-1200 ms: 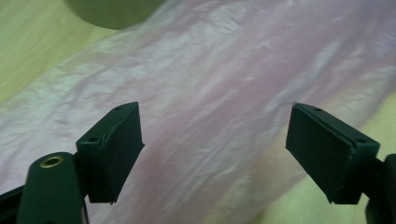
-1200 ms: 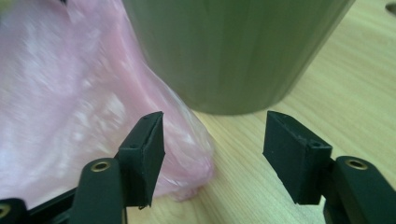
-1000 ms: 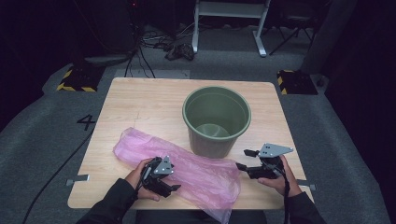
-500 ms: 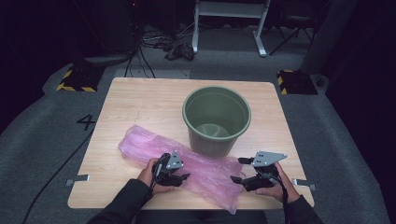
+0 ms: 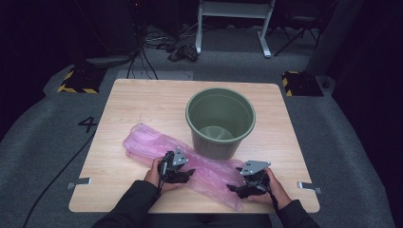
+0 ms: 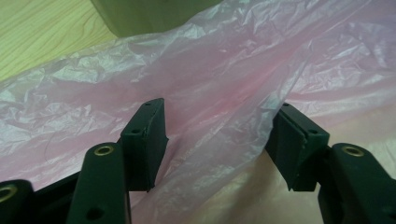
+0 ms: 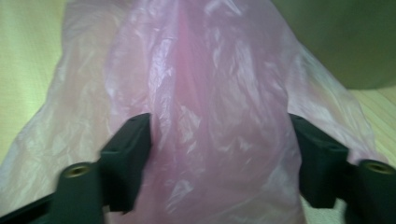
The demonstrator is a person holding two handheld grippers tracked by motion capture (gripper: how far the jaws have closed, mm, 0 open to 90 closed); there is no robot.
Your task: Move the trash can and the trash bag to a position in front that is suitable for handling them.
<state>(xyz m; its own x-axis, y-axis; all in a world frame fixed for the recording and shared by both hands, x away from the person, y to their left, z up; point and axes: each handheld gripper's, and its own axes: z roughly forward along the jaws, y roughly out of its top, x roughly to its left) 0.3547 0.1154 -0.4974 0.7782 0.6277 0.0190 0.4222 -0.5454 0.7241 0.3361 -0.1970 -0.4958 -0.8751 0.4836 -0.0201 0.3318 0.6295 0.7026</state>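
A crumpled pink plastic bag lies flat across the near half of the wooden table, in front of a green bin. My left gripper rests on the bag's middle. In the left gripper view its jaws have just opened a little; they stand apart with bag film between them, unpinched. My right gripper is at the bag's near right end. Its jaws have just been closing, still wide, and straddle a bulge of the bag.
The bin stands upright just behind the bag, and its wall shows close ahead in the left gripper view and the right gripper view. Bare tabletop lies left of and behind the bin. The table's near edge is just below both hands.
My right gripper has come down and leftward onto the bag's near end. My left gripper has shifted slightly right, onto the bag's middle. The bag and bin lie as before.
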